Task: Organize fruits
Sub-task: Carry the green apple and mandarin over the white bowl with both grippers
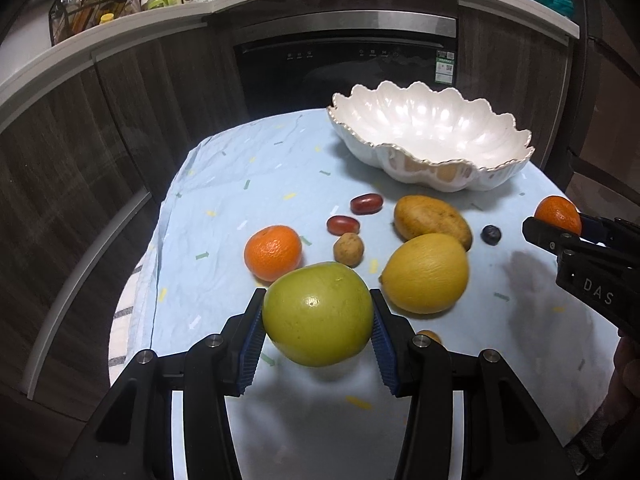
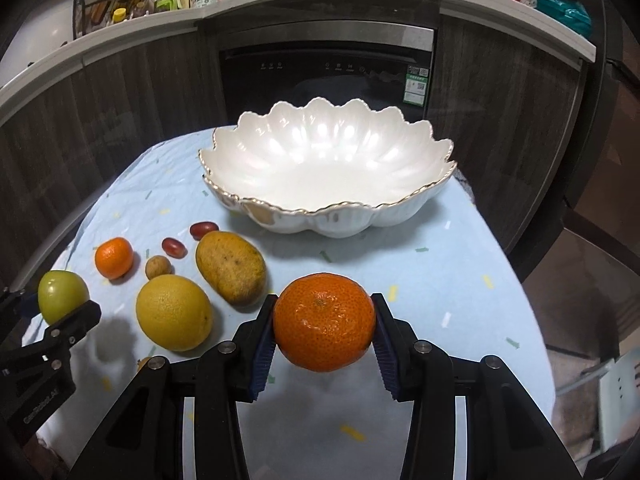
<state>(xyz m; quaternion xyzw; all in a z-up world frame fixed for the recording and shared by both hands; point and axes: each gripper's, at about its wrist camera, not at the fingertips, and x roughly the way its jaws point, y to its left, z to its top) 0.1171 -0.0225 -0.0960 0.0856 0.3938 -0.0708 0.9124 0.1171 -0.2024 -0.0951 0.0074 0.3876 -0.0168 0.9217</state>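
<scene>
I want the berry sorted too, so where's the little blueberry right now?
In the left wrist view, the blueberry lies on the tablecloth, just right of the mango, in front of the white bowl.

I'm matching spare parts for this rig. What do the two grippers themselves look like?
Both match: the left gripper and right gripper have matte black angular fingers with round silver bolts, and ribbed blue pads line the inner faces. Seen from the side, the right gripper's body carries pale "DAS" lettering. No cables or sleeves are visible.

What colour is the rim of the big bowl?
The bowl is pearly white with a thin gold scalloped rim, seen best in the right wrist view.
</scene>
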